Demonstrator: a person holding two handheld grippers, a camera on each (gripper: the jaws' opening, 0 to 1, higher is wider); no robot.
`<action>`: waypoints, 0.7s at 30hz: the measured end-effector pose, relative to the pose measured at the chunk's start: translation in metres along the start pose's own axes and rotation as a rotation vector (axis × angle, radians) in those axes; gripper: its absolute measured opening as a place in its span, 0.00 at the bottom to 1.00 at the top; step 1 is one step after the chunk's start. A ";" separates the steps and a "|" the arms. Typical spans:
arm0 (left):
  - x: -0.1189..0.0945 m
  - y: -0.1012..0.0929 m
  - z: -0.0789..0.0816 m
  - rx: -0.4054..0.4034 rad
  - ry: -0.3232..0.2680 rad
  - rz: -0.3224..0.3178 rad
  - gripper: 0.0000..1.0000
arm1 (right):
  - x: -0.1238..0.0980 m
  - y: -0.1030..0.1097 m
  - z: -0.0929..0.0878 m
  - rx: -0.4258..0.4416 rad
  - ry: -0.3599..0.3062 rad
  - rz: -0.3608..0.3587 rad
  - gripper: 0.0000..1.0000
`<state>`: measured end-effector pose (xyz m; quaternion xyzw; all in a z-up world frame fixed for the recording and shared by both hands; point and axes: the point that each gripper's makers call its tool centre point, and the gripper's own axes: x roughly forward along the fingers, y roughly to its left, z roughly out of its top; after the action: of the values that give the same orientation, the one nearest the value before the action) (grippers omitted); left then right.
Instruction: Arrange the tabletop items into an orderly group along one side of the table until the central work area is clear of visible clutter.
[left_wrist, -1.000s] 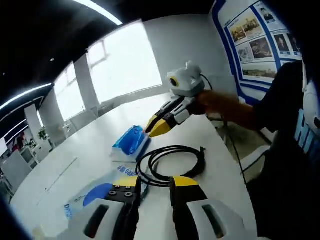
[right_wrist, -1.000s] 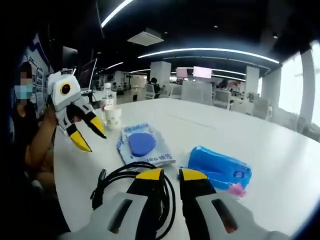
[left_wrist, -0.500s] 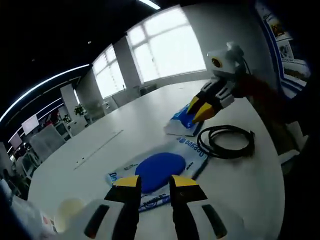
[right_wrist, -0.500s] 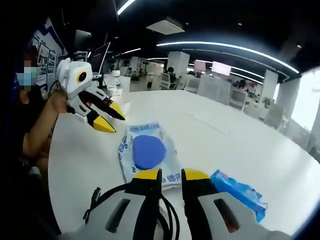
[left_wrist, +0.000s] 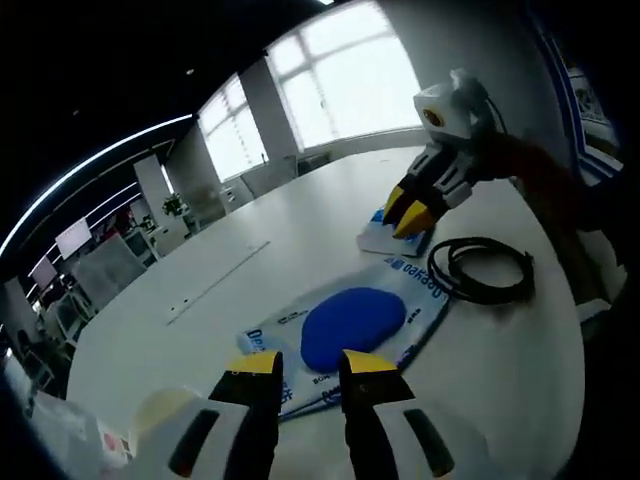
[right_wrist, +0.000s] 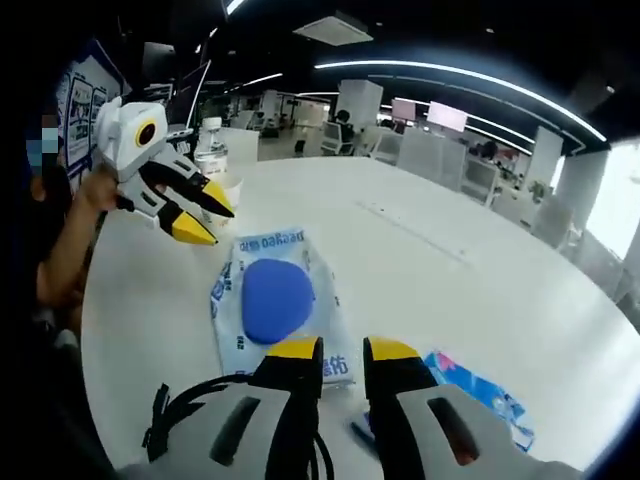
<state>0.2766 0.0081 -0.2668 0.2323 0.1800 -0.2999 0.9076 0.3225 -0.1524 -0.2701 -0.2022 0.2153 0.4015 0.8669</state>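
Observation:
A clear bag with a round blue pad (left_wrist: 352, 330) lies on the white table (left_wrist: 230, 280) just ahead of my left gripper (left_wrist: 308, 365), which is open and empty. Past the bag, my right gripper (left_wrist: 400, 222) hangs over a blue wipes packet (left_wrist: 385, 238), next to a coiled black cable (left_wrist: 490, 270). In the right gripper view my right gripper (right_wrist: 343, 350) is open and empty above the bag (right_wrist: 272, 300), with the cable (right_wrist: 185, 440) at lower left and the packet (right_wrist: 480, 392) at lower right. The left gripper (right_wrist: 222, 226) hovers open at the bag's far left.
A paper cup (left_wrist: 165, 412) stands close to my left jaw; the same cup (right_wrist: 228, 188) and a water bottle (right_wrist: 208, 150) sit behind the left gripper. A person's arm (left_wrist: 545, 185) holds the right gripper near the table edge. Bare table (right_wrist: 440, 270) stretches to the right.
Both hands have shifted along the table: the bag now lies ahead of the left jaws where the cable did. The right gripper hangs over the packet. The items lie as before.

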 end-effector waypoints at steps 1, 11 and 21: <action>0.001 0.001 -0.002 -0.002 0.013 -0.001 0.21 | 0.002 0.001 -0.003 -0.008 0.021 0.006 0.15; 0.005 -0.011 -0.017 0.025 0.105 -0.033 0.21 | 0.018 0.017 -0.009 0.000 0.117 0.090 0.17; 0.009 -0.018 -0.034 0.199 0.230 -0.100 0.21 | 0.035 0.020 -0.012 0.028 0.167 0.166 0.19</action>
<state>0.2651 0.0091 -0.3047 0.3446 0.2634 -0.3327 0.8374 0.3247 -0.1257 -0.3027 -0.2042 0.3082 0.4505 0.8127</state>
